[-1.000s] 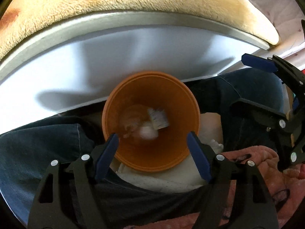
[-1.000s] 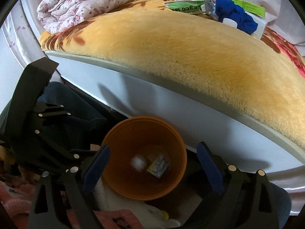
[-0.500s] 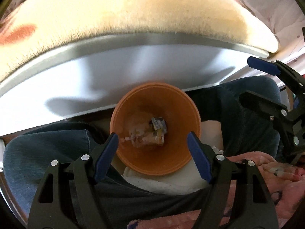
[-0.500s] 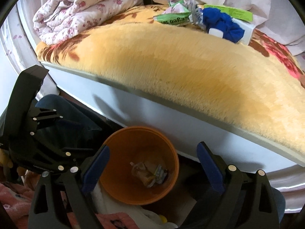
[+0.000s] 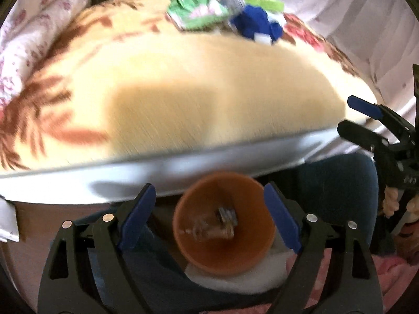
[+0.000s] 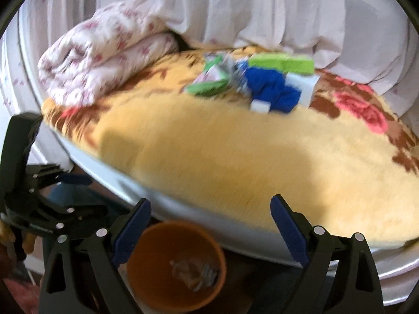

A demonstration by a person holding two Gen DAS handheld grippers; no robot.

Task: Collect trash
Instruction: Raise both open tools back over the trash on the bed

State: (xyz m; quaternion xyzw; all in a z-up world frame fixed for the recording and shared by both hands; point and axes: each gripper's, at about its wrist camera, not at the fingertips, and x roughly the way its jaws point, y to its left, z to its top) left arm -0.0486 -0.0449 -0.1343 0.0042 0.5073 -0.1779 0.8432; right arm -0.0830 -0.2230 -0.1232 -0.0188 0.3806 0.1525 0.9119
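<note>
Trash (image 6: 251, 83) lies heaped far back on the blanket (image 6: 235, 162); some sits in the bin (image 5: 225, 225), presumably dropped there. Left gripper (image 5: 212, 214) is opening, empty; right gripper (image 6: 209, 230) gapes wide, empty.

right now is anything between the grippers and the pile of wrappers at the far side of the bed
Nothing visible does. The right gripper and the opening left gripper are both empty above the orange bin, and only bare yellow blanket lies before the trash pile.
</note>
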